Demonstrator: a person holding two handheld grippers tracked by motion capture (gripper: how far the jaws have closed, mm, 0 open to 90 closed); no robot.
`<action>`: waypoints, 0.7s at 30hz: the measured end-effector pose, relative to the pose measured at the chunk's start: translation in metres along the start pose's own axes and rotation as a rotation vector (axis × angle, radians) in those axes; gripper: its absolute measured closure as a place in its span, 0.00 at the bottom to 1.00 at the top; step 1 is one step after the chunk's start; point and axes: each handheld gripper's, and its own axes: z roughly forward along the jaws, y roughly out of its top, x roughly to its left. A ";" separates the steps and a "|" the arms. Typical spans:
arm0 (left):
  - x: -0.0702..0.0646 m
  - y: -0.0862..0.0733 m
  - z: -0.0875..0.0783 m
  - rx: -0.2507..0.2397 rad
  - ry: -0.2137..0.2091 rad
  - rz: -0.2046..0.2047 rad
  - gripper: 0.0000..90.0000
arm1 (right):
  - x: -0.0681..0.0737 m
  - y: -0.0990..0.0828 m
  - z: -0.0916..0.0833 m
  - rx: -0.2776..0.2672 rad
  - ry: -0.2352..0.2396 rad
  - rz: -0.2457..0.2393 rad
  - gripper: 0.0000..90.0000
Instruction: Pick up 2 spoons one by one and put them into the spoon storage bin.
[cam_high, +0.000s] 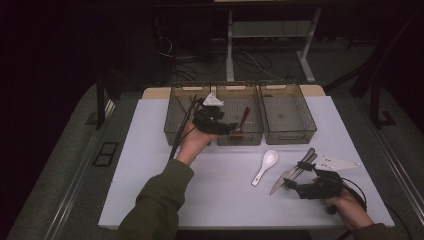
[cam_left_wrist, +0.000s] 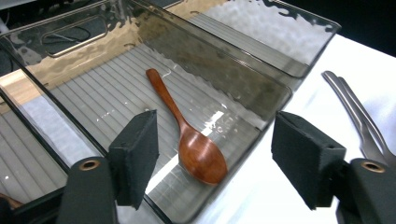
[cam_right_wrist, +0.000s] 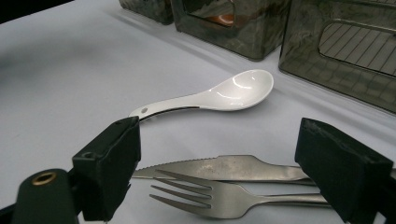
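The wooden spoon (cam_left_wrist: 194, 135) lies in our middle bin (cam_left_wrist: 261, 100) near the table's far edge; both grippers gape wide, empty.

Left gripper (cam_high: 231, 128) reaches forward, jaws parted and empty — right gripper (cam_high: 291, 184) rests low, jaws apart.

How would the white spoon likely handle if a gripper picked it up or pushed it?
The white spoon looks glossy and ceramic, so it is probably stiff, slippery between pads and breakable if dropped. It rests on its rounded bowl on the smooth table, so a push would likely slide or pivot it.
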 end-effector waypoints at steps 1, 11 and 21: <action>-0.002 -0.001 -0.001 -0.004 0.001 -0.004 0.32 | 0.000 0.000 0.000 0.000 0.000 0.001 0.16; -0.016 -0.016 -0.013 -0.022 -0.013 0.012 0.27 | 0.000 0.000 0.000 0.000 0.000 0.002 0.16; -0.037 -0.035 -0.018 -0.018 -0.054 0.031 0.27 | 0.001 0.000 0.000 0.007 0.002 0.015 0.16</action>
